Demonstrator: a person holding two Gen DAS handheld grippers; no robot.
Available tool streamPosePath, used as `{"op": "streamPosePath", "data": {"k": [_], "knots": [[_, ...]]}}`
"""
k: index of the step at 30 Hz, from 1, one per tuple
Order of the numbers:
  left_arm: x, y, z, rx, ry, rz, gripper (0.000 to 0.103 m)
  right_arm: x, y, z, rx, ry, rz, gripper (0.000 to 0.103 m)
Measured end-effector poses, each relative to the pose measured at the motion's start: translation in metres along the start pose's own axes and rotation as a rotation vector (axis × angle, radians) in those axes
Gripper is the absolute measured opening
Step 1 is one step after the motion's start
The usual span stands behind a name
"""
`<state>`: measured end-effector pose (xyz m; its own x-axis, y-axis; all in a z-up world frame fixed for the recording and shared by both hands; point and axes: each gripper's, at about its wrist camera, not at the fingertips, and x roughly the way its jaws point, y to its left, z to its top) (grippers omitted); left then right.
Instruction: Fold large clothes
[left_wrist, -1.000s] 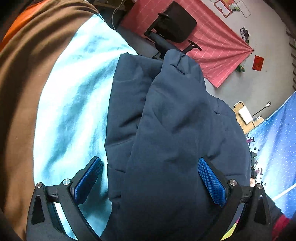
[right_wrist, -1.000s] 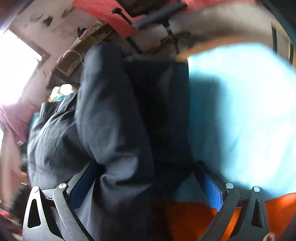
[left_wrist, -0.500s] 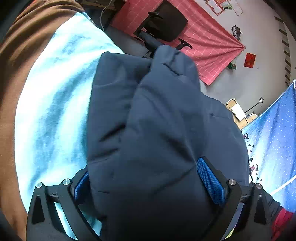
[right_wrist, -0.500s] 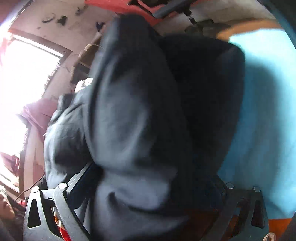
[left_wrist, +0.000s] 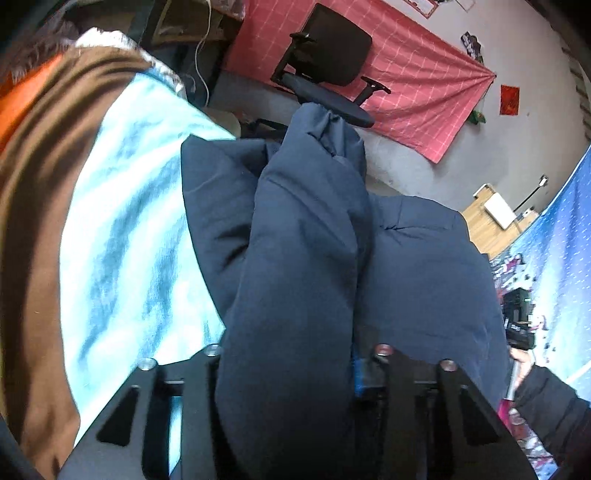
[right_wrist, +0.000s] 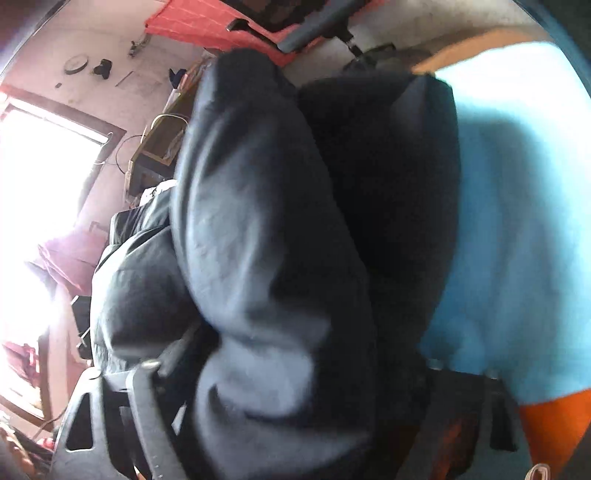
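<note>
A dark navy padded jacket (left_wrist: 303, 240) lies bunched on a light blue blanket (left_wrist: 129, 240). In the left wrist view a thick fold of it runs up from between the fingers of my left gripper (left_wrist: 291, 365). Those jaws are closing and pinch the fold from both sides. In the right wrist view the same jacket (right_wrist: 258, 221) bulges over my right gripper (right_wrist: 291, 369). Its jaws are closing too, with the padded fabric filling the gap. The cloth hides most of the right gripper's fingers.
A brown cover (left_wrist: 33, 221) borders the blanket, with an orange patch (right_wrist: 554, 417) near its edge. Beyond the bed stand a black office chair (left_wrist: 332, 62) and a pink wall cloth (left_wrist: 406, 74). A person's dark sleeve (left_wrist: 550, 406) shows at lower right. A bright window (right_wrist: 37, 184) glares.
Both grippers stood wide around the jacket and have now narrowed onto it. The fold has lifted and bunched up between the fingers of each.
</note>
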<state>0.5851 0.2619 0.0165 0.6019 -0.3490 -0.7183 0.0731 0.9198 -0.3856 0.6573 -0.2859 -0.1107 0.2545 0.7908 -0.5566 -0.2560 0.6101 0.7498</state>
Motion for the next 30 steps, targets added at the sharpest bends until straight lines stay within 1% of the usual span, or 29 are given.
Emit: {"op": "streamPosePath", "data": {"k": [2, 3, 5, 8, 10, 14, 18, 21, 25, 30], "knots": [[0.000, -0.014, -0.003, 0.021, -0.014, 0.036, 0.022, -0.009, 0.009, -0.004, -0.027, -0.026, -0.017, 0.051], [-0.003, -0.022, -0.004, 0.030, -0.020, 0.056, 0.021, -0.015, 0.017, -0.007, -0.045, -0.038, -0.031, 0.047], [-0.008, -0.029, -0.011, 0.037, -0.033, 0.080, 0.016, -0.024, 0.028, -0.011, -0.069, -0.053, -0.056, 0.034], [-0.014, -0.042, -0.017, 0.044, -0.052, 0.105, 0.014, -0.034, 0.043, -0.016, -0.087, -0.074, -0.097, 0.028], [-0.021, -0.048, -0.020, 0.045, -0.067, 0.113, 0.013, -0.044, 0.055, -0.020, -0.096, -0.101, -0.118, 0.026], [-0.040, -0.063, -0.024, 0.045, -0.094, 0.113, 0.012, -0.051, 0.084, -0.024, -0.122, -0.144, -0.119, 0.023], [-0.067, -0.075, -0.026, 0.067, -0.120, 0.110, 0.012, -0.070, 0.113, -0.027, -0.143, -0.153, -0.112, 0.021], [-0.086, -0.085, -0.024, 0.064, -0.137, 0.104, 0.012, -0.085, 0.136, -0.030, -0.155, -0.167, -0.104, 0.021], [-0.113, -0.096, -0.029, 0.078, -0.152, 0.106, 0.012, -0.103, 0.154, -0.036, -0.160, -0.178, -0.092, 0.021], [-0.133, -0.105, -0.037, 0.087, -0.145, 0.115, 0.012, -0.110, 0.169, -0.048, -0.169, -0.178, -0.093, 0.021]]}}
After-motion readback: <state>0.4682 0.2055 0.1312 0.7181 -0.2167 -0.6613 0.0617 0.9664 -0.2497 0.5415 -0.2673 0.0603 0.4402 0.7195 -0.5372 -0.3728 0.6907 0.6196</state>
